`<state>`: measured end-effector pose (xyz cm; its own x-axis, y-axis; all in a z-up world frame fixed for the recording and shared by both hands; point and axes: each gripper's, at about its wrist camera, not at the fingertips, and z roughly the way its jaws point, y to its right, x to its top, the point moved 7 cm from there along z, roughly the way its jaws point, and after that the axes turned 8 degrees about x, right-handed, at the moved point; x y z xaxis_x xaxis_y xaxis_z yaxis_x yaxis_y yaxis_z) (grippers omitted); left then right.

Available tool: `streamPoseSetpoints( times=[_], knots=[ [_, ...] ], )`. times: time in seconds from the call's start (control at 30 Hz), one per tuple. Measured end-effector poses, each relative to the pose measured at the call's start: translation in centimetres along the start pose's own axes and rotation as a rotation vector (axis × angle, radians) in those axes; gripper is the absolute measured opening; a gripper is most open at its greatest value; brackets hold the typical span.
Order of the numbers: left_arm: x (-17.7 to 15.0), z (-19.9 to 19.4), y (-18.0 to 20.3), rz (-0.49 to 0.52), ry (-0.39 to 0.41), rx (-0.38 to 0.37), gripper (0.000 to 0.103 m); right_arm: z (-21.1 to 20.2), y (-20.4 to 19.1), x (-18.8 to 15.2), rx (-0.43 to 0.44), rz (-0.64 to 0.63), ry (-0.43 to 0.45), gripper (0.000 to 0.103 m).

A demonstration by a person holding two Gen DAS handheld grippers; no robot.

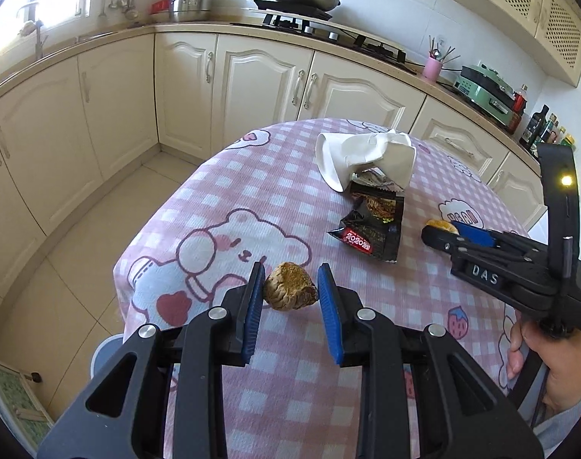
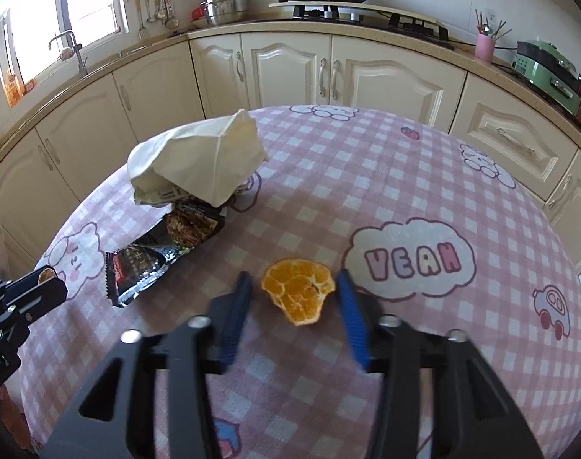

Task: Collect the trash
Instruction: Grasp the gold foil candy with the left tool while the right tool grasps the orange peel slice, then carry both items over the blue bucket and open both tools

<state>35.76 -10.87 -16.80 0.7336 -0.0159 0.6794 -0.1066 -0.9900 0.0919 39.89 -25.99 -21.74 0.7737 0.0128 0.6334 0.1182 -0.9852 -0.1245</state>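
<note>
Trash on checkered tabletop (image 1: 252, 191), dried brown peel (image 1: 289, 286) pinched by left hand-held gripper (image 1: 290, 287), orange peel (image 2: 298, 290) between spread right hand-held gripper (image 2: 295, 287) jaws, crumpled white cup (image 1: 361, 157) far.

Black tongs (image 1: 290, 290), ribbed blue pads (image 1: 330, 317)

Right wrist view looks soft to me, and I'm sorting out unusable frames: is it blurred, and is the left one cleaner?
Right wrist view: hand-held gripper fingers smeared by motion, orange peel readable. Left wrist view: sharp, with window glare top left.
</note>
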Motion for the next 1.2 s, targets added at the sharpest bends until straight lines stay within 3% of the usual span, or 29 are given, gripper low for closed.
streamPoseSetpoints(
  times=[0.2,0.37,0.77,0.93,1.2],
  knots=[
    [-0.4,-1.7,-0.8,0.001,0.021,-0.024,0.027,-1.7,0.0,-0.3,0.0,0.026,0.052,0.035],
    [-0.7,-4.0,-1.9,-0.017,0.055,-0.033,0.027,-4.7,-2.6,-1.1,0.061,0.023,0.104,0.035],
    [-3.5,-9.0,-8.8,-0.102,0.111,0.015,0.027,-9.0,-17.8,-1.7,0.283,-0.146,0.169,0.035],
    [-5.0,-10.2,-13.3,-0.151,0.113,0.071,0.027,-8.1,-24.7,-2.6,0.377,-0.201,0.147,0.035],
    [-7.4,-10.7,-19.9,-0.205,0.105,0.21,0.027,-5.3,-31.8,-4.2,0.457,-0.253,0.08,0.035]
  ],
)
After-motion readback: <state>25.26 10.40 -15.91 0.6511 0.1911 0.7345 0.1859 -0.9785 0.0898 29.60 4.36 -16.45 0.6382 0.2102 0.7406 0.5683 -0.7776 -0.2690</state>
